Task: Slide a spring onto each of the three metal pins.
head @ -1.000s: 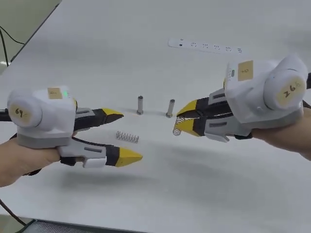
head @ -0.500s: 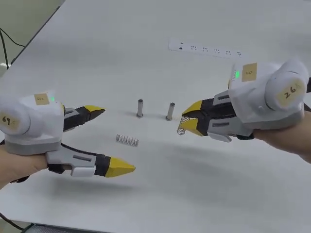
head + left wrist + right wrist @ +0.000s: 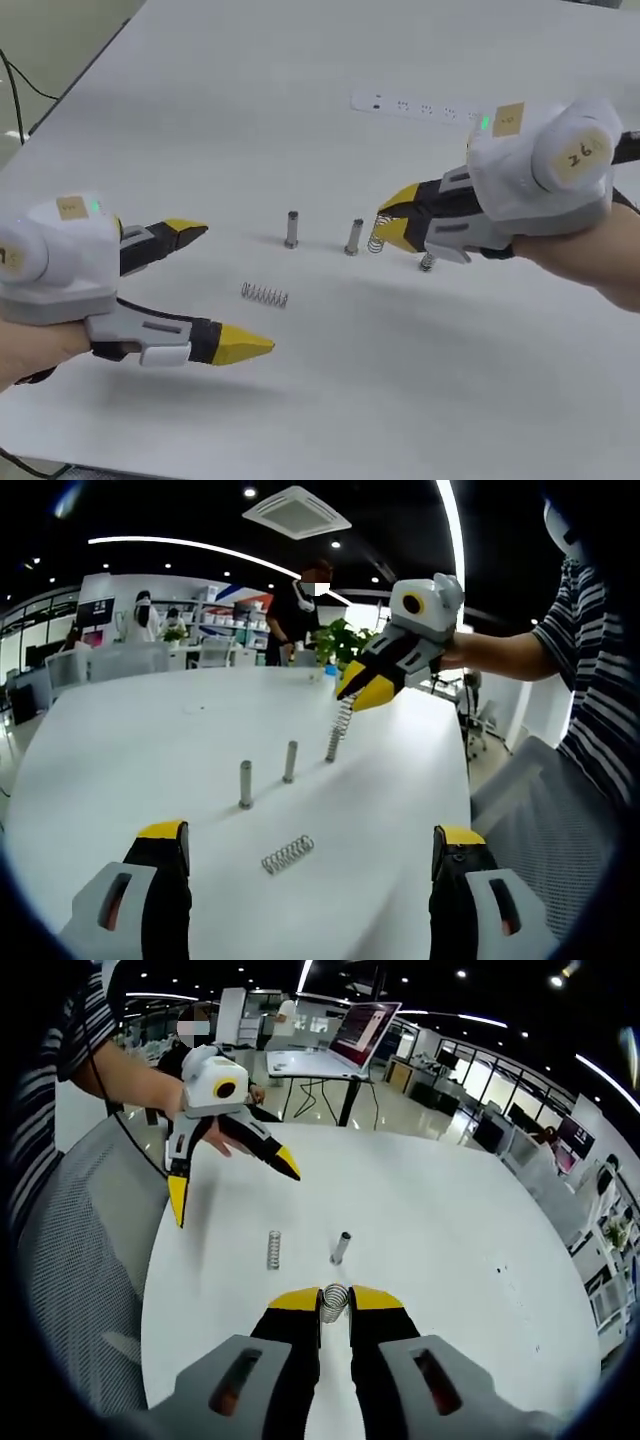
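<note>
While the left claw (image 3: 237, 288) has spread wider and drawn back from the loose spring (image 3: 264, 294) on the bench (image 3: 300, 400), the right claw (image 3: 382, 226) pinches a second spring (image 3: 376, 241) just beside the middle pin (image 3: 354, 237).

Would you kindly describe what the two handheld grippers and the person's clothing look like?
Both the left gripper and right gripper have rounded white housings over grey bodies, black jaws with yellow tips, a small tan label and a green light on top. The right one carries a round tan numbered sticker. The person wears a black-and-white striped sleeve.
</note>
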`<control>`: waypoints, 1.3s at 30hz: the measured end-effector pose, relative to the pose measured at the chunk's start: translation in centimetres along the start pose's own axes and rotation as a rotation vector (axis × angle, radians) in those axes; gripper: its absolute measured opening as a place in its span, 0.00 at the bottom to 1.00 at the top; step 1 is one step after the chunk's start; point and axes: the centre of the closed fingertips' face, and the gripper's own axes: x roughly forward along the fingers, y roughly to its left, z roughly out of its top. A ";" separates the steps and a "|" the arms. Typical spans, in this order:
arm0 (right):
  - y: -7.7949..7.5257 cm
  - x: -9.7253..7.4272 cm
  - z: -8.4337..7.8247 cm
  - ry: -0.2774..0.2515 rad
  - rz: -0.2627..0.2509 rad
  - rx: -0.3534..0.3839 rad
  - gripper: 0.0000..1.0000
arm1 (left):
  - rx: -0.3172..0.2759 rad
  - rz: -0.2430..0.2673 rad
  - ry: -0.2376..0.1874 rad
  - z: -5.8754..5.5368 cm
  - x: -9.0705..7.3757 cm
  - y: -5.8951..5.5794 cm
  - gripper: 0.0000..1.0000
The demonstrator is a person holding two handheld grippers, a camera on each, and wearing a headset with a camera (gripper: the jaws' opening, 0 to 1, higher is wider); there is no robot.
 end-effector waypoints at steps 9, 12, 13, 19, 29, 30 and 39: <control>-2.8 0.6 0.7 -0.027 -0.054 0.072 0.07 | -0.023 0.017 -0.012 -0.1 -0.4 0.4 0.98; -3.7 0.9 0.6 -0.039 -0.069 0.119 0.07 | -0.048 0.019 -0.031 0.2 -0.5 0.5 0.98; -3.8 1.1 0.4 -0.039 -0.068 0.146 0.07 | -0.049 0.022 -0.035 0.3 -0.6 0.5 0.98; -4.9 1.9 -0.3 -0.036 -0.073 0.192 0.07 | -0.055 0.025 -0.034 0.3 -0.6 0.5 0.98; -4.5 2.7 -0.4 -0.029 -0.066 0.201 0.07 | -0.064 0.029 -0.036 0.2 -0.6 0.5 0.98; -4.4 2.9 -0.5 -0.025 -0.066 0.195 0.07 | -0.066 0.030 -0.035 0.2 -0.6 0.5 0.98; -4.2 3.6 -1.0 -0.010 -0.065 0.196 0.07 | -0.071 0.037 -0.035 0.0 -1.0 0.5 0.98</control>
